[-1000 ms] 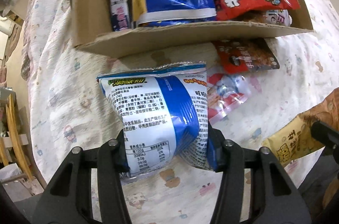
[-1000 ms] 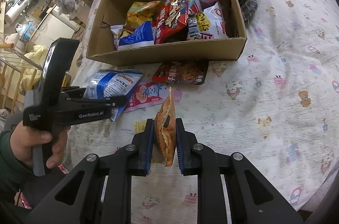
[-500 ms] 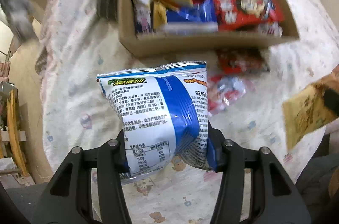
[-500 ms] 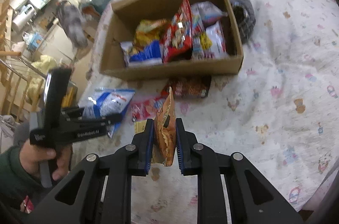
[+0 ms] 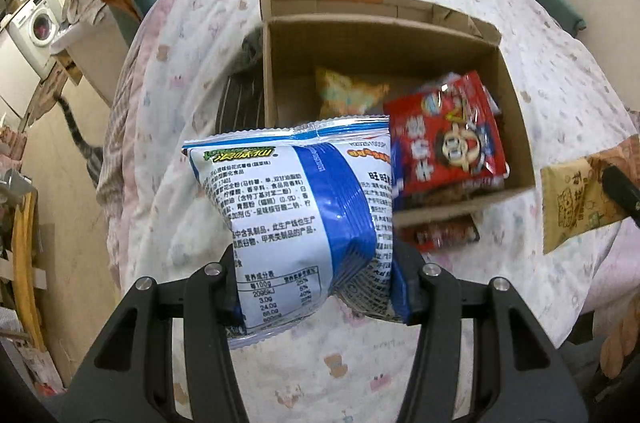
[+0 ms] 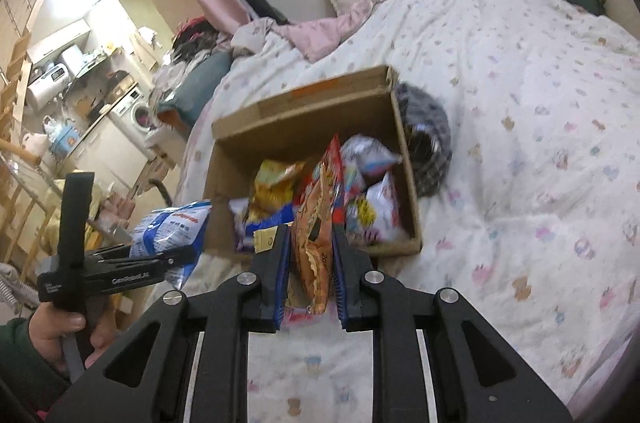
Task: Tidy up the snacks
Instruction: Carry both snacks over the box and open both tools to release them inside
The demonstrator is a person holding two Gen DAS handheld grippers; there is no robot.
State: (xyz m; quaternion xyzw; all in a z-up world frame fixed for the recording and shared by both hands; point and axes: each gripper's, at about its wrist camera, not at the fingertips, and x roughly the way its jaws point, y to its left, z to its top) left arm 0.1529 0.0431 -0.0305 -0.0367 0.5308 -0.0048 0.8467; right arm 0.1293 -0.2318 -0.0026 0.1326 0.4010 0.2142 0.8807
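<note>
My left gripper [image 5: 318, 287] is shut on a blue-and-white snack bag [image 5: 296, 215], held up in the air in front of the cardboard box [image 5: 516, 111]. That bag [image 6: 168, 223] and the left gripper [image 6: 188, 255] also show at the left of the right wrist view. My right gripper [image 6: 310, 275] is shut on an orange-brown snack packet [image 6: 314, 243], whose tan end [image 5: 576, 199] shows at the right edge of the left wrist view. Inside the box [image 6: 304, 107] lie a red bag [image 5: 444, 139], a yellow bag [image 5: 344, 91] and several other packets.
The box stands on a bed with a white patterned cover [image 6: 540, 127]. A dark red packet [image 5: 440, 233] lies on the cover in front of the box. A dark checked cloth [image 6: 428, 139] lies beside the box. Off the bed's left edge are a washing machine [image 5: 36, 27] and clutter.
Both grippers have risen with their packets and tilted up, so the box sits lower and farther in each view and the room beyond the bed has come into sight.
</note>
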